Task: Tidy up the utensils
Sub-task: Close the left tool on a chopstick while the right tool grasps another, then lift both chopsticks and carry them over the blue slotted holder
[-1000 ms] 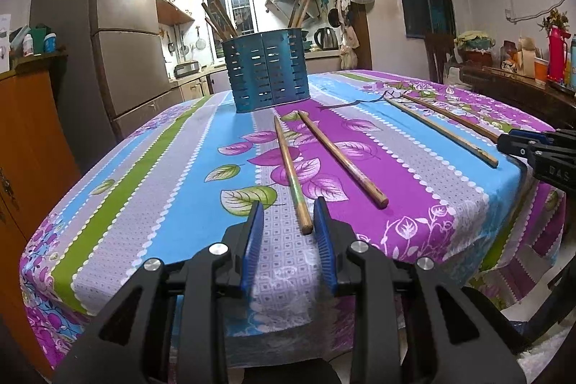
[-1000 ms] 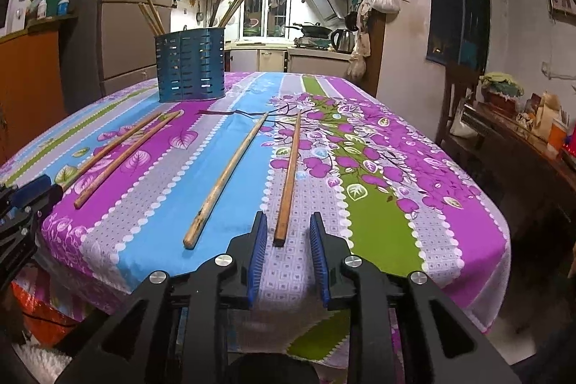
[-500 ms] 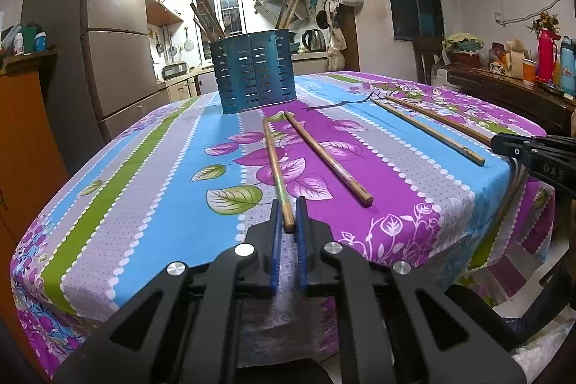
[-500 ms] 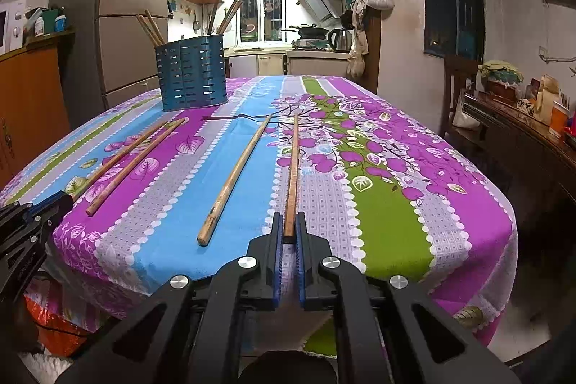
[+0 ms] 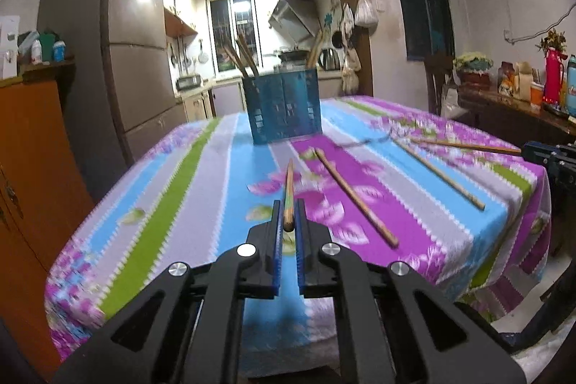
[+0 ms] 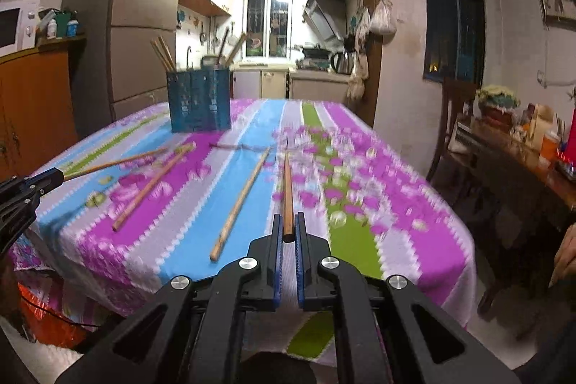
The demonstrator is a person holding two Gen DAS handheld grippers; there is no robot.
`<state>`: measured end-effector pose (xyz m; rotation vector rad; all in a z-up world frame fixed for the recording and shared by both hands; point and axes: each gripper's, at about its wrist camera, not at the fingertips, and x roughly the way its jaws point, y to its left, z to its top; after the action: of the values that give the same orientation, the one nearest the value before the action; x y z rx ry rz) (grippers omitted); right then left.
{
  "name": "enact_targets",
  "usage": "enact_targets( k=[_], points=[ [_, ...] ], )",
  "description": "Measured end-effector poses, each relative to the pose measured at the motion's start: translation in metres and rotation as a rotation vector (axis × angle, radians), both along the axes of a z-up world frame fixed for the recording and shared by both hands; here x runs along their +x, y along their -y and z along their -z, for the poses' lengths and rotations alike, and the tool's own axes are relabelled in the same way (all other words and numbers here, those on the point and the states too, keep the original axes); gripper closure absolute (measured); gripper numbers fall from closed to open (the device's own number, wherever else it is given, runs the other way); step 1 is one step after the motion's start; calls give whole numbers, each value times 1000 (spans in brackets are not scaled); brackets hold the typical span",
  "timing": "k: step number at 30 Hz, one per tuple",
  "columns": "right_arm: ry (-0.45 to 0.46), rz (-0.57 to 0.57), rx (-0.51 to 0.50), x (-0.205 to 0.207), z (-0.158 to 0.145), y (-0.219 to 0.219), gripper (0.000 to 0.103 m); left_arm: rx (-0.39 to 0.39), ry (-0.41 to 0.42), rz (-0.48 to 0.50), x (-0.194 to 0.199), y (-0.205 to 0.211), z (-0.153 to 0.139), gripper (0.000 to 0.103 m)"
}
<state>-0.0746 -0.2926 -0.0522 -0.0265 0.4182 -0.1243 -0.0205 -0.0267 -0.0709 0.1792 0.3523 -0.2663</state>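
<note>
Nearest the left wrist camera, the left gripper (image 5: 288,216) has its blue-padded fingers clamped on the near end of a wooden chopstick (image 5: 288,189), which points away toward 12 o'clock above the cloth. In the right wrist view the right gripper (image 6: 287,228) is likewise closed tight on the near end of a second chopstick (image 6: 287,193), its far end aimed at 12 o'clock. Both pairs of jaws have just been closing, each with its stick between the pads. Beneath them spreads a table under a striped floral tablecloth (image 5: 172,204) in blue, purple, green and grey, blurred in both views. Two loose chopsticks lie flat on it: one (image 5: 356,198) at about 2 o'clock from the left gripper, another (image 6: 240,204) just left of the right gripper's stick, at about 11 o'clock. Farther on, at 12 o'clock in the left view and 11 o'clock in the right, a blue slotted utensil holder (image 5: 282,105) stands upright on the cloth, with several chopsticks leaning out of its top. Beyond the table, an orange wooden cabinet (image 5: 32,168) sits at 9 o'clock, a tall refrigerator (image 5: 133,60) at 10 o'clock, a lit kitchen with a window (image 6: 269,20) at 12 o'clock, and a cluttered sideboard (image 5: 514,117) at 3 o'clock.
</note>
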Motion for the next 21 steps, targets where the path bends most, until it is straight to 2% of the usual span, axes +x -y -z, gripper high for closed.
enact_targets(
  k=[6, 12, 17, 21],
  points=[
    [91, -38, -33, -6, -47, -1, 96, -51, 25, 16, 2, -7, -37, 98],
    [138, -79, -65, 3, -81, -4, 96, -78, 31, 37, 10, -8, -75, 98],
    [143, -116, -68, 20, -106, -2, 96, -96, 8, 63, 25, -9, -105, 98],
    [119, -133, -51, 42, -120, 4, 96, -110, -41, 81, 43, -9, -123, 98]
  ],
)
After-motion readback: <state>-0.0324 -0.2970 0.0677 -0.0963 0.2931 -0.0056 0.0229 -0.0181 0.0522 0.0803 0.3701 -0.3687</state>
